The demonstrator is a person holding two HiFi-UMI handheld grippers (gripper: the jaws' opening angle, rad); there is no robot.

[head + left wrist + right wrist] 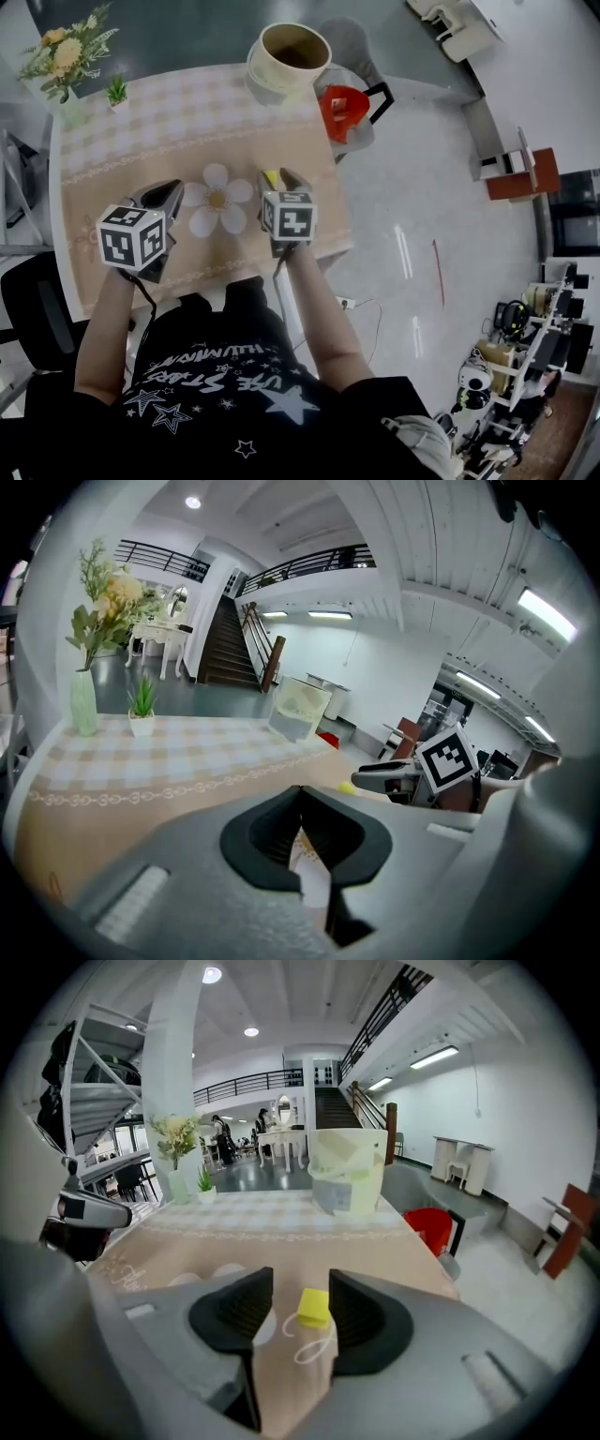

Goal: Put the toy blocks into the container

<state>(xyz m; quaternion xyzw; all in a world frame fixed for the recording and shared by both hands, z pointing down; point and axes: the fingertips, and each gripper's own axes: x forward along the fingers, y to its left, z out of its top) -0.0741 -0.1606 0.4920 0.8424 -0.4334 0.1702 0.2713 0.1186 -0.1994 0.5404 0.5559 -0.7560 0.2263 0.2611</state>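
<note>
A small yellow block (313,1308) lies on the beige tablecloth between the jaws of my right gripper (300,1283). It sits close to the right pad, with a gap to the left pad, so the gripper is open. In the head view the block (272,176) peeks out at the right gripper's (283,178) tips. The cream container (290,52) stands at the table's far edge, well beyond the block. My left gripper (172,190) hovers left of the printed flower (217,200), its jaw tips together and empty. From the left gripper (300,794) view the block (347,787) lies to the right.
A vase of flowers (66,58) and a small potted plant (116,91) stand at the table's far left corner. A red bin (343,111) sits on the floor beside the table's right edge (339,202). A black chair (28,314) is at my left.
</note>
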